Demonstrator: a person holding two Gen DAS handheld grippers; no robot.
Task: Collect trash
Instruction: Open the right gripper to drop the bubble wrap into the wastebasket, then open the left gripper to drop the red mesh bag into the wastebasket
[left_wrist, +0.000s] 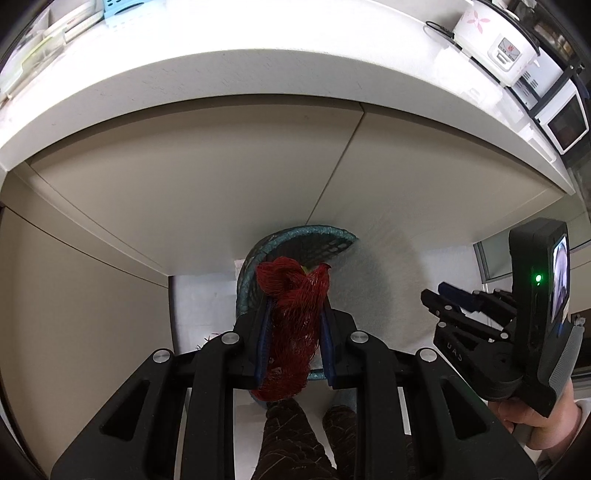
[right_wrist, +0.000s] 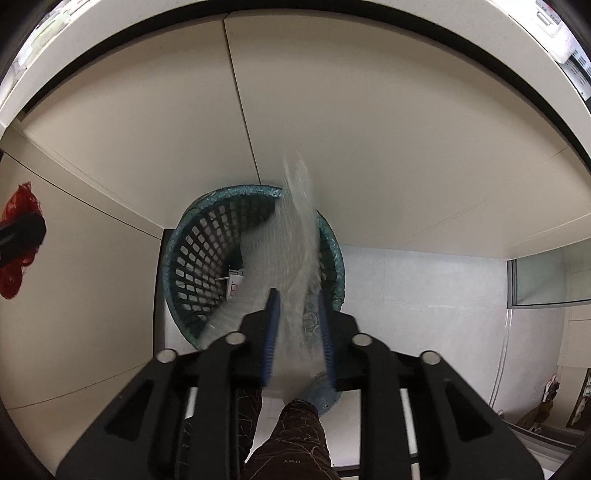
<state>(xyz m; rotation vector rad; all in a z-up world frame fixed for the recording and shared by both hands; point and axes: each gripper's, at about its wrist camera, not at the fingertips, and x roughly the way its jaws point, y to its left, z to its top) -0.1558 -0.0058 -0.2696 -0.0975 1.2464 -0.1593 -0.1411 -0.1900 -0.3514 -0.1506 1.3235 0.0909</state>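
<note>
Two grippers were in view: the left gripper (left_wrist: 293, 332) at six o'clock of its own camera, and the right gripper (right_wrist: 299, 332) likewise. One red mesh bag (left_wrist: 291, 321) was counted, and one clear bubble-wrap sheet (right_wrist: 295, 258). One teal basket (right_wrist: 192, 236) stood at centre, with one small white carton (right_wrist: 234, 284) inside. At one o'clock sat one rice cooker (left_wrist: 495, 40) and one microwave (left_wrist: 565, 122).

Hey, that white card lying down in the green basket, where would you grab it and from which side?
Judging by the right wrist view, take the white card by its upper edge, coming straight down through the green basket's open mouth. It lies against the latticed wall, so the sides are closed off.
</note>
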